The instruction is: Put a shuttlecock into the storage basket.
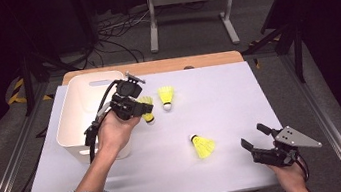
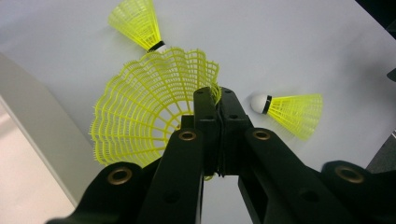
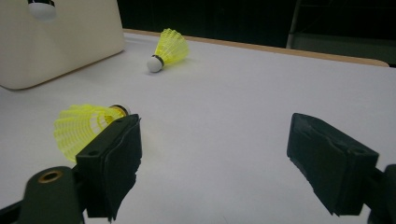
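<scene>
Shuttlecock (image 2: 140, 116) skirt rim clamped in left gripper (image 2: 217, 100) beside white bin (image 1: 85, 113) wall (right gripper (image 3: 215, 154) jaws apart, table (image 3: 233, 93) open ahead).

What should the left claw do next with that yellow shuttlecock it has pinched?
Probably carry it a little to the left, over the white bin, then open. The left claw is shut on the skirt rim of the held shuttlecock, which is beside the bin's wall, not yet above its opening.
</scene>
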Available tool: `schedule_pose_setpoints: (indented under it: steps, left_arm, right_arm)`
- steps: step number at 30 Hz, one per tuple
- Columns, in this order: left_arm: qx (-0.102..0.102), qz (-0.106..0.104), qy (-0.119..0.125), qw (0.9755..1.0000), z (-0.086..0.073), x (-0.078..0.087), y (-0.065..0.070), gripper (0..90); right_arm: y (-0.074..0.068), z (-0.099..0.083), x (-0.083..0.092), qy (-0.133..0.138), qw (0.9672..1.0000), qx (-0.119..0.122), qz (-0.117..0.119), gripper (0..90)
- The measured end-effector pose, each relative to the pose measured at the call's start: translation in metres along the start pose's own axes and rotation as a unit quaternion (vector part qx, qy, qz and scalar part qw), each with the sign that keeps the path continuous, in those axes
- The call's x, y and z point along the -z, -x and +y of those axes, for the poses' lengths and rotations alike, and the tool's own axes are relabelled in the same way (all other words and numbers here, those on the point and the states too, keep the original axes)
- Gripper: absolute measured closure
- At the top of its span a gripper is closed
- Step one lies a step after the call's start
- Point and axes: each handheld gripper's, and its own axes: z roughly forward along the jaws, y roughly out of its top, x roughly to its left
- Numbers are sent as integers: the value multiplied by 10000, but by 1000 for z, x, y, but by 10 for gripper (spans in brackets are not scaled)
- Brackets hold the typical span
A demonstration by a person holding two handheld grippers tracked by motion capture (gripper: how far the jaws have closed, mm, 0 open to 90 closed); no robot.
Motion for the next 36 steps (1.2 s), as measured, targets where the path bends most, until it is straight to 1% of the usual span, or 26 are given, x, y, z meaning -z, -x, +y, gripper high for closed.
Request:
schedule_pose_setpoints:
  steps: [5, 7, 9, 10, 17, 18, 23, 24, 28, 30, 31, 33, 36]
  left_arm:
    - [-38, 61, -19, 10000, 3, 2, -1, 891]
    - [-23, 47, 3, 10000, 4, 4, -1, 891]
    - [-24, 80, 43, 10000, 5, 7, -2, 890]
    - [-7, 54, 48, 10000, 5, 8, -3, 890]
    - [9, 97, 101, 9999, 8, 15, -6, 890]
    - [15, 79, 95, 9999, 9, 16, -7, 891]
    - [8, 135, 137, 9998, 10, 23, -10, 891]
    - [46, 128, 151, 9998, 10, 24, -10, 890]
    - [56, 139, 169, 9997, 9, 28, -13, 890]
    - [59, 150, 182, 9997, 9, 29, -15, 890]
    - [96, 131, 191, 9997, 9, 30, -15, 890]
    - [75, 155, 211, 9996, 9, 31, -16, 890]
    - [107, 155, 222, 9996, 9, 33, -17, 890]
  right_arm:
    - [0, 0, 0, -2, 10000, 4, 0, 185]
    - [0, 0, 0, -2, 10000, -2, -1, 185]
    - [0, 0, 0, 0, 10000, -3, 1, 185]
    - [0, 0, 0, -2, 10000, -3, 3, 185]
    - [0, 0, 0, -15, 10000, 1, 6, 185]
    - [0, 0, 0, -15, 10000, 4, 4, 185]
    - [-3, 0, -1, -42, 9999, 115, 8, 185]
    - [-3, 0, -1, -44, 9999, 129, 10, 185]
    - [-2, 0, -1, -36, 10000, 82, 3, 185]
    - [-2, 0, -1, -38, 10000, 79, 0, 185]
    - [-2, 0, -1, -40, 10000, 81, 2, 185]
    - [-2, 0, -1, -42, 9999, 100, 9, 185]
    - [-2, 0, -1, -43, 9999, 92, 3, 185]
